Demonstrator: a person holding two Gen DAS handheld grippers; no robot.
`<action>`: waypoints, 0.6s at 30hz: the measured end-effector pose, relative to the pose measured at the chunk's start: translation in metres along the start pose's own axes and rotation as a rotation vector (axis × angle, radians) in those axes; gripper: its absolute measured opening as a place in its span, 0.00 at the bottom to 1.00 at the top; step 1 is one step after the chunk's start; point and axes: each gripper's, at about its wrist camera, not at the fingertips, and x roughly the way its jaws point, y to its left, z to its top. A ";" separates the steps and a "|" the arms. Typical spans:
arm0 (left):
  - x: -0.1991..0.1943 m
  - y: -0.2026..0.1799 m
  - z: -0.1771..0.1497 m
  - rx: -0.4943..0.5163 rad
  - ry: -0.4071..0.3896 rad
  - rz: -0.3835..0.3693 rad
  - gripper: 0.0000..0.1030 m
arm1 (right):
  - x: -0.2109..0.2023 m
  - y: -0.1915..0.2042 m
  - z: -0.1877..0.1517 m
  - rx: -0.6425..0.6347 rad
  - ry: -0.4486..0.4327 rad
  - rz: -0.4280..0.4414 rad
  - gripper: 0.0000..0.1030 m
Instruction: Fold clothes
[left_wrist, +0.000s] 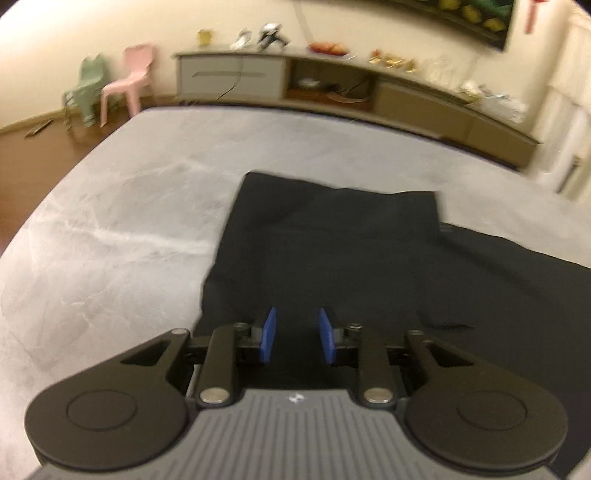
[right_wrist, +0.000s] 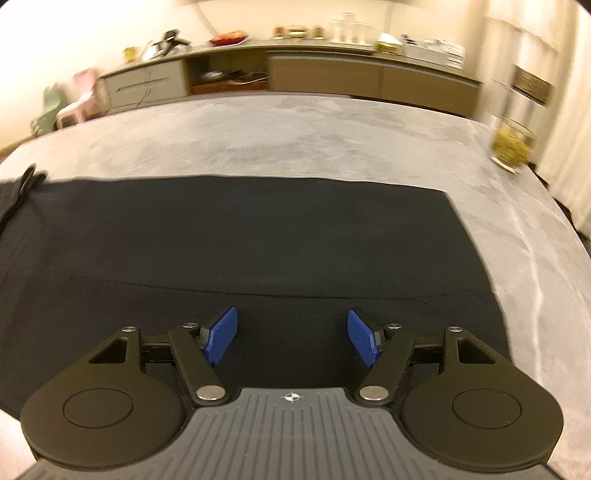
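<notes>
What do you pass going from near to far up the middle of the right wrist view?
Right hand-held gripper with open jaws → black garment spread flat → bare grey bed cover → low sideboard along the wall → white containers on top of it.

Black garment (right_wrist: 258, 236) flat on grey bedspread (right_wrist: 295, 140)

Both my wrist cams tilt down, close over the black garment (left_wrist: 332, 251) on the grey bed cover (left_wrist: 110, 221). Left sits over its left end, right over the right end. Shared: garment, sideboard (right_wrist: 332, 74).
</notes>
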 end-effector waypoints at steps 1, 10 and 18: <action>-0.001 -0.001 -0.007 0.015 0.017 0.007 0.28 | -0.005 -0.009 -0.001 0.032 -0.012 -0.012 0.67; -0.048 -0.013 -0.027 -0.018 -0.020 0.005 0.28 | -0.042 -0.076 -0.021 0.283 -0.088 -0.115 0.83; -0.060 -0.003 -0.080 -0.004 -0.028 0.073 0.25 | -0.027 -0.075 -0.023 0.244 -0.047 -0.118 0.83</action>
